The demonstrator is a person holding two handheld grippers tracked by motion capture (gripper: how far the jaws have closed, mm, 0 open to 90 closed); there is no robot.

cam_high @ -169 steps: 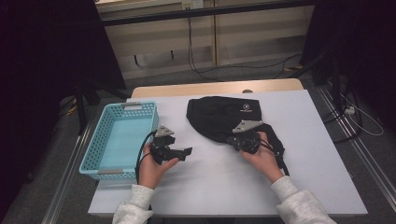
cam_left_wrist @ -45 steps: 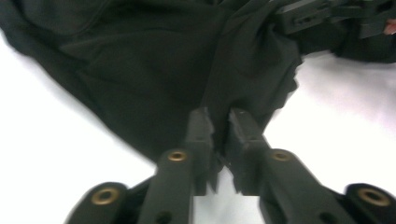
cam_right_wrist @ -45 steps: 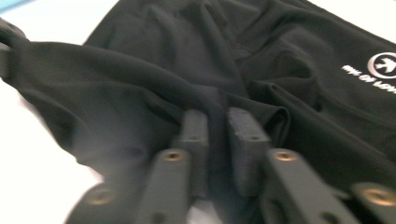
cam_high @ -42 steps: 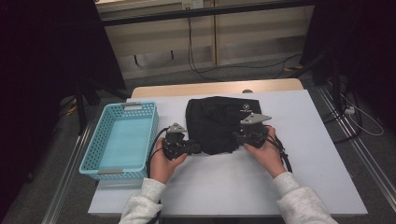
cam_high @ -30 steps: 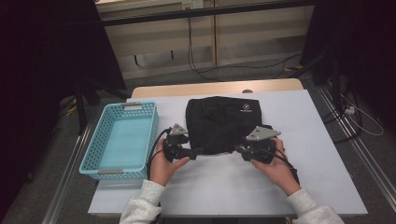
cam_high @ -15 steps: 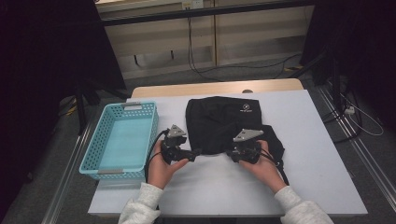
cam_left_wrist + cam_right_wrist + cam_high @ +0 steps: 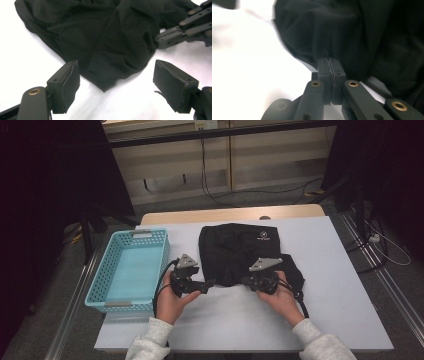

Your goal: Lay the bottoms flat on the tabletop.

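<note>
Black garment (image 7: 352,30) hem pinched by right claw (image 7: 329,65), left claw (image 7: 125,85) spread

i see bare white table (image 7: 345,285) right of the black garment (image 7: 240,252) and in front of it; the blue basket (image 7: 131,270) blocks my left side.

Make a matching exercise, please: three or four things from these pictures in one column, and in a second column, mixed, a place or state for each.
Things:
1. left tongs
2. right tongs
3. crumpled black fabric garment
4. light blue perforated plastic basket
5. white rectangular table top

Places or states:
A. stands at the table's left edge
B. shut on a fold of cloth
C. lies in the middle of the table
D. jaws apart, a cloth corner before them
E. bears everything else

Pairs: 1-D, 2-B, 3-C, 4-A, 5-E
</note>
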